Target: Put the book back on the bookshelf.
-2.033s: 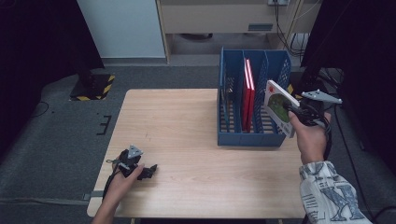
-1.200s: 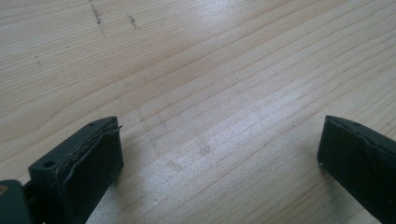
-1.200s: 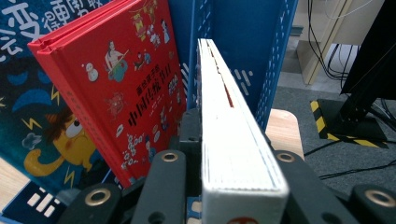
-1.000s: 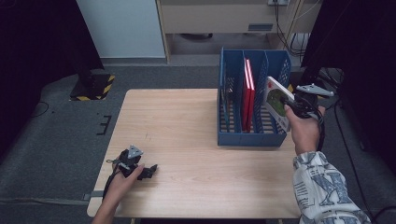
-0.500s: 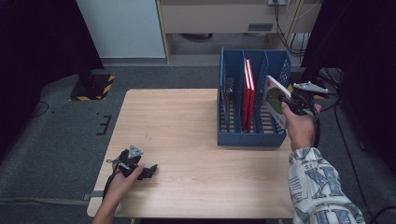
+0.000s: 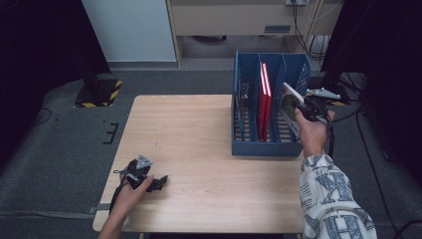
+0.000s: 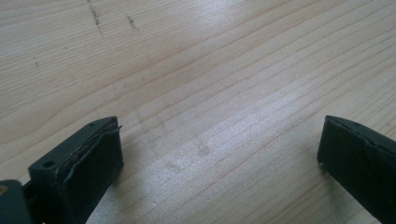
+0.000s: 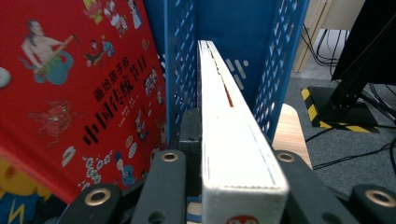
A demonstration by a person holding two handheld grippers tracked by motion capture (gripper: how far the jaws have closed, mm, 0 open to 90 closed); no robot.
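Observation:
My right gripper [image 6: 302, 107] is shut on a thin book [image 6: 289, 105] with a white and green cover, held upright and tilted over the right compartment of a blue file rack [image 6: 259, 148]. In the right gripper view the book's white page edge [image 8: 231, 140] runs away from between the jaws of that gripper [image 8: 232, 184] into the slot, with a blue mesh divider [image 8: 180, 70] to its left. Red books [image 6: 264, 99] stand in the middle compartment; one red cover [image 8: 70, 88] bears cartoon figures. My left gripper [image 6: 152, 181] rests open on the wooden table [image 6: 199, 129] near the front left, its jaws [image 7: 219, 158] wide apart over bare wood.
The rack stands at the table's right back part. A small dark thing sits in the rack's left compartment [image 6: 245, 102]. Cables and a black stand [image 6: 343, 59] lie right of the table. A white cabinet [image 6: 129, 30] is behind it.
My right hand has carried the book left and down, from beside the rack to over its right compartment. The left gripper has stayed put.

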